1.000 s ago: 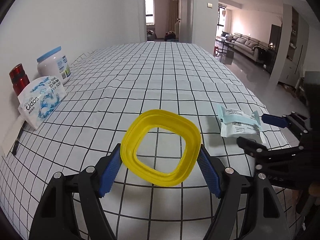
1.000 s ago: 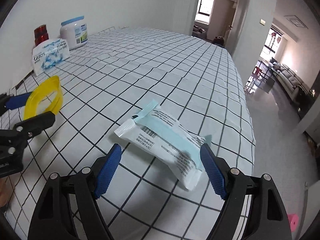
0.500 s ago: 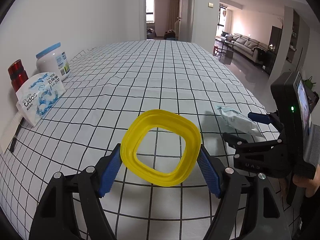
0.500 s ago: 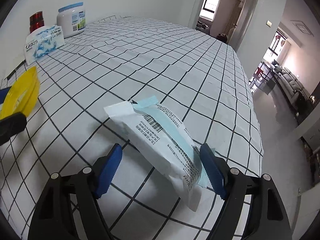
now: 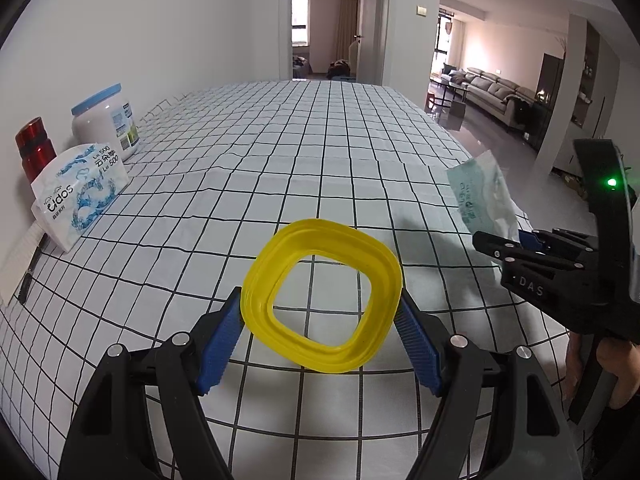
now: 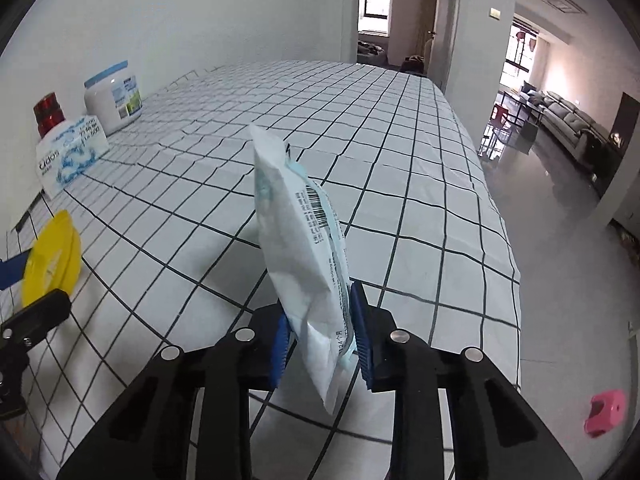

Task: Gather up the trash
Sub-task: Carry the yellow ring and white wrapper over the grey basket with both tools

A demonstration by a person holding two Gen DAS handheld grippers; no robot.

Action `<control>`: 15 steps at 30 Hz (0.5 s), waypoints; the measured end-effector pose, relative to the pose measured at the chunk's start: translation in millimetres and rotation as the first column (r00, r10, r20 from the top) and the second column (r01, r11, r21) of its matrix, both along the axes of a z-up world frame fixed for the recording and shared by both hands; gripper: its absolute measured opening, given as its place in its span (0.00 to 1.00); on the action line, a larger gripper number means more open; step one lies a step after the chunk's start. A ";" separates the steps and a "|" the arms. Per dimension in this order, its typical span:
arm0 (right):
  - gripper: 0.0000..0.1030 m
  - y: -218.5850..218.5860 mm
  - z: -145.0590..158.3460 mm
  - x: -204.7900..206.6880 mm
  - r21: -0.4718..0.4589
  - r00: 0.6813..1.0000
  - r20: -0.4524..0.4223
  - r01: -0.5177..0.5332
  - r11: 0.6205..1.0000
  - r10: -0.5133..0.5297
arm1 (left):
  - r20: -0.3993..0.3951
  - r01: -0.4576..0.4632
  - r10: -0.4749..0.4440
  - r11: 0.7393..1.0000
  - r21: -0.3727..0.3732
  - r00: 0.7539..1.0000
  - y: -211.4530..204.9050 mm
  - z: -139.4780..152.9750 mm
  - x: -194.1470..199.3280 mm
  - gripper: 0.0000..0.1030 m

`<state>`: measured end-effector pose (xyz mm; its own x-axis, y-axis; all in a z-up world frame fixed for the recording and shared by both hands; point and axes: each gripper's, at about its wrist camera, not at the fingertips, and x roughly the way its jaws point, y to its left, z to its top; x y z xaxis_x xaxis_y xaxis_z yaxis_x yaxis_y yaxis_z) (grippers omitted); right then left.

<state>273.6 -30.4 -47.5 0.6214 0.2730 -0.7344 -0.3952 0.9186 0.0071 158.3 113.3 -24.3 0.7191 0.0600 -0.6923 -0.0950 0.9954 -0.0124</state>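
Blue-padded fingers of the left gripper press on either side of a yellow ring, a rounded-square plastic piece held upright above the checked tablecloth. Those of the right gripper are clamped on a white and pale-blue wrapper, which stands on edge between the pads (barcode side facing right) and is lifted clear of the cloth, its shadow falling on the cloth below.

Relative to the ring, in the left wrist view, the wrapper is off to the right and a little farther back, near the cloth's right edge, with the right gripper just beneath it. Well to the left of the ring and against the wall sit a tissue pack, a white jar with a blue lid behind it, and a red bottle beside that. A pink object lies on the floor, far to the right of the wrapper in the right wrist view.
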 end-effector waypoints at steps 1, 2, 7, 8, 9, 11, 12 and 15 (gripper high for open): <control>0.27 -2.2 2.5 -5.3 0.011 1.000 0.003 0.009 1.000 -0.009 | 0.001 0.001 -0.001 1.000 0.000 1.000 -0.2 0.2 -0.3 0.70; 0.27 -3.9 4.4 -10.2 0.019 1.000 0.006 0.016 1.000 -0.017 | 0.002 0.001 -0.001 1.000 0.000 1.000 -0.2 0.6 -0.5 0.70; 0.27 -15.0 11.2 -38.1 0.043 0.998 0.022 0.052 0.998 -0.053 | 0.011 0.011 -0.011 1.000 -0.005 1.000 -1.6 2.8 -2.8 0.70; 0.27 -17.0 11.2 -42.9 0.043 0.998 0.024 0.060 0.997 -0.061 | 0.012 0.012 -0.012 1.000 -0.004 1.000 -2.8 3.3 -3.3 0.70; 0.27 -20.0 11.3 -48.9 0.044 0.997 0.025 0.070 0.997 -0.071 | 0.014 0.016 -0.016 1.000 -0.002 1.000 -4.4 3.7 -4.4 0.70; 0.27 -26.9 11.1 -60.9 0.054 0.995 0.021 0.091 0.994 -0.093 | 0.018 0.024 -0.024 1.000 -0.002 1.000 -6.4 4.7 -5.8 0.70; 0.27 -30.2 11.3 -67.2 0.057 0.994 0.020 0.105 0.993 -0.107 | 0.019 0.028 -0.028 1.000 -0.002 0.999 -8.4 5.0 -6.9 0.70; 0.27 -40.3 12.6 -85.1 0.065 0.990 0.019 0.141 0.988 -0.142 | 0.025 0.042 -0.042 0.999 0.006 0.999 -14.1 6.6 -9.7 0.70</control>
<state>188.5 -70.7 -34.9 0.6741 0.2269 -0.7029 -0.2620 0.9632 0.0596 148.6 99.2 -17.7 0.7384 0.0332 -0.6735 -0.0530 0.9986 -0.0090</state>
